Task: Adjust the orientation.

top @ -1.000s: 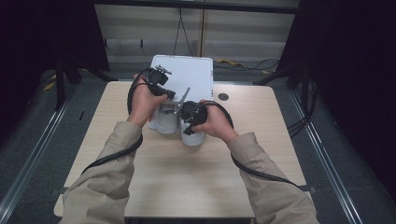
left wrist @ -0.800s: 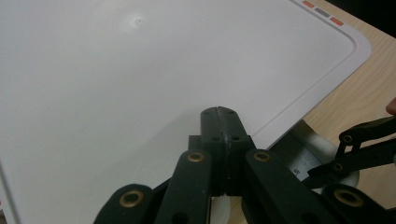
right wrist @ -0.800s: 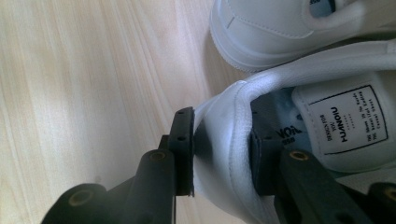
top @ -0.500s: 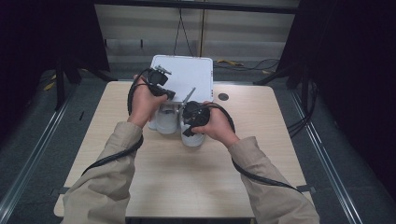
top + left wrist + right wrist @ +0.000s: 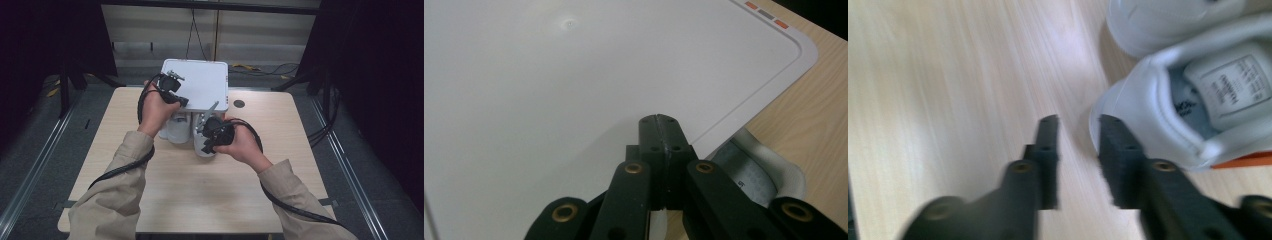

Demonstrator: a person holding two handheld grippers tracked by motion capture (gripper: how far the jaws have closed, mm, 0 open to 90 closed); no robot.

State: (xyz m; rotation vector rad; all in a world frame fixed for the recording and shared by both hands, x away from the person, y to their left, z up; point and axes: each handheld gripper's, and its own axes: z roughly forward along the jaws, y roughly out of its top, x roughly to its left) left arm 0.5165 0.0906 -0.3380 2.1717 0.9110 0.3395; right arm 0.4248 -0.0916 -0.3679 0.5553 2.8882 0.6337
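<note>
A white box (image 5: 202,80) with a flat lid (image 5: 574,75) stands at the far middle of the table. Two white shoes sit in front of it, one (image 5: 176,131) under my left hand and one (image 5: 200,148) under my right. My left gripper (image 5: 659,122) is shut, its tips resting over the lid's near corner, with a shoe's opening (image 5: 749,172) just beyond. My right gripper (image 5: 1078,125) hangs over bare wood beside the heel of a shoe (image 5: 1143,105). Its jaws have just been closing and now stand a little apart with nothing between them.
The light wooden table (image 5: 280,170) has bare room on the near side and to both sides of the shoes. A small round dark hole (image 5: 239,104) lies to the right of the box. Black cables trail from both grippers along the sleeves.
My right hand has drawn a little to the right and toward the person, away from the box. The left hand has stayed on the lid.
</note>
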